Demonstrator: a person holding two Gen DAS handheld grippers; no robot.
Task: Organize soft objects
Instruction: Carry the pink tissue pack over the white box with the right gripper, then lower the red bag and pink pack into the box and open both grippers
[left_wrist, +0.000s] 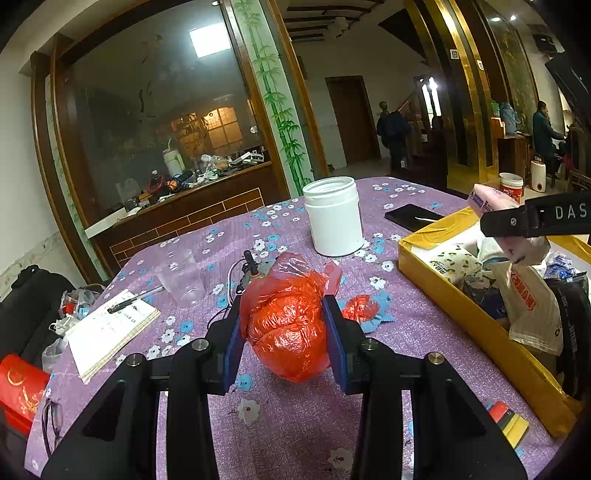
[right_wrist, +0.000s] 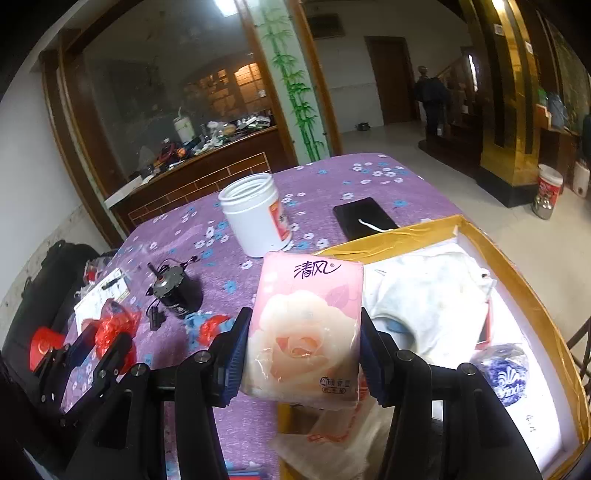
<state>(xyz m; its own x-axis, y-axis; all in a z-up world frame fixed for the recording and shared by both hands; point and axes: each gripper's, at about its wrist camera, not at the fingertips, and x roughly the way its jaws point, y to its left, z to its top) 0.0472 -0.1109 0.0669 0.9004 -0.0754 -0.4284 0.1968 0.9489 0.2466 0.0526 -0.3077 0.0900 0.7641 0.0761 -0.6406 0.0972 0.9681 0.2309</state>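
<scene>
A large wood-framed glass pane (left_wrist: 155, 110) fills the wall at ten o'clock, above a brick-patterned counter (left_wrist: 192, 218) heaped with clutter. A bamboo-painted pillar (left_wrist: 275, 96) rises at twelve o'clock; a brown door (left_wrist: 351, 118) and pale floor tiles (right_wrist: 546, 243) lie toward one, gold pillars (right_wrist: 506, 110) at two

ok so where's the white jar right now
The white jar stands open and upright on the purple floral tablecloth, left of the black phone.

At the right edge of the left wrist view, the yellow box (left_wrist: 480, 328) is cut off. The red bag (left_wrist: 288, 317) hides most of the small motor behind it.
</scene>
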